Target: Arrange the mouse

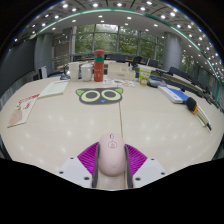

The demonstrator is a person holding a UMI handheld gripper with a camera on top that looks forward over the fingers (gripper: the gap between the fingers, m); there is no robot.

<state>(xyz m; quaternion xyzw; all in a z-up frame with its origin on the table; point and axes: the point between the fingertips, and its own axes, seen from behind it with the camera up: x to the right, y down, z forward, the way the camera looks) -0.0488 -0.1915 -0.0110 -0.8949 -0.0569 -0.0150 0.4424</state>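
While the pale pink mouse [112, 153] sits between my fingers, both magenta pads [89, 158] press its sides — my gripper [112, 166] is closed on it, low over the white table [60, 125]. Farther off lies an owl-faced mat [100, 95] — beyond it, an orange bottle [99, 66].

No legible text, label, brand or number anywhere in gripper view.

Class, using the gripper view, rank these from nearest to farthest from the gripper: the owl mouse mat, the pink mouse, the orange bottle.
1. Pink mouse: between the fingers of the gripper.
2. Owl mouse mat: beyond the fingers, mid-table.
3. Orange bottle: behind the mat, at the table's far side.
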